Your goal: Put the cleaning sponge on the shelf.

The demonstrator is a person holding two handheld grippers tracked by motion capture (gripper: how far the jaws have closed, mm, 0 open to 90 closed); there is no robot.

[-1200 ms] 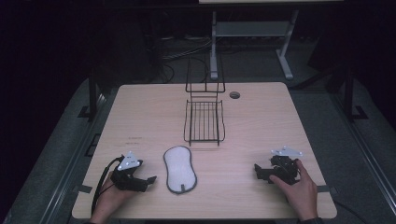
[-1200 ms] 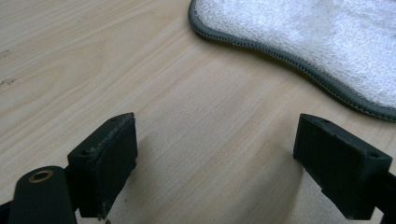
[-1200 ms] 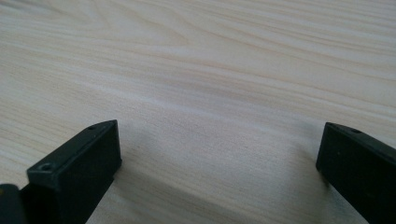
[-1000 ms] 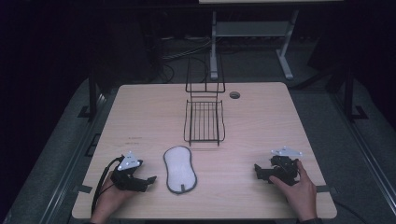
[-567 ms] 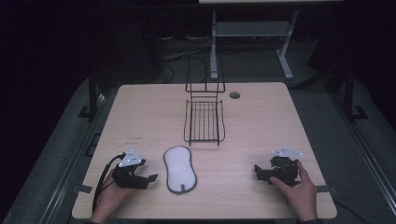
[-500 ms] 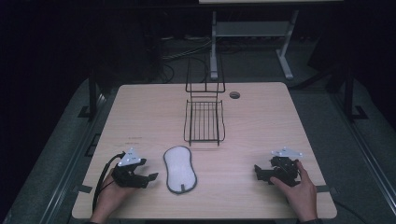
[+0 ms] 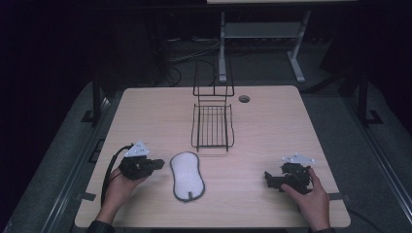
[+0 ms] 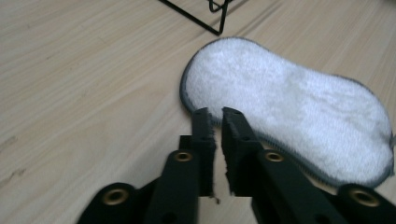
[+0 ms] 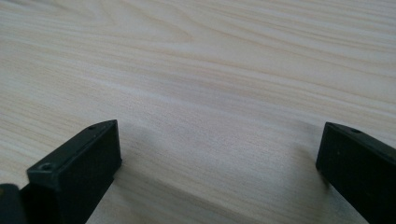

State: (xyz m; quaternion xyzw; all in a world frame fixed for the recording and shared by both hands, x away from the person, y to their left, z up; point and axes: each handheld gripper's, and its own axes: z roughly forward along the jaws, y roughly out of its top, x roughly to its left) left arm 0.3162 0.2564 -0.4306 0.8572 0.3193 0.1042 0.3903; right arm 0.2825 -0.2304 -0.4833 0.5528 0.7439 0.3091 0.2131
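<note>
— What has changed since a moment ago?

— My left hand-held gripper [image 7: 156, 165] has lifted a little off the bench [image 7: 272, 126] and edged toward the pad [image 7: 186, 174]. Its jaws have just been closing: they were wide, and now only a thin slit shows between them, with nothing caught in it. My right hand-held gripper [image 7: 268, 179] has kept its place.

— Tell me about the pad.

— It is a flat, peanut-shaped piece, white and fluffy like terry cloth, bound round the edge with a grey stitched hem. It lies flat on the near middle of the bench, between my two hands, its long axis running away from me. In the left gripper view the pad [image 8: 289, 116] sits just beyond my closed fingertips [image 8: 205, 123]; whether they brush its hem I cannot tell.

— And the rest?

— The bench is pale wood-grain laminate with rounded corners. Behind the pad stands a black wire rack [image 7: 212, 124], thin rods forming a tray with an upright frame at its back. A small dark round hole [image 7: 244, 98] sits near the far edge.

— How are your hands set?

— My left hand [image 7: 121, 187] cups its hand-held gripper from behind, jaws pointing right toward the pad. My right hand [image 7: 313, 194] rests low on the bench, jaws pointing left and standing wide apart over bare wood.
</note>
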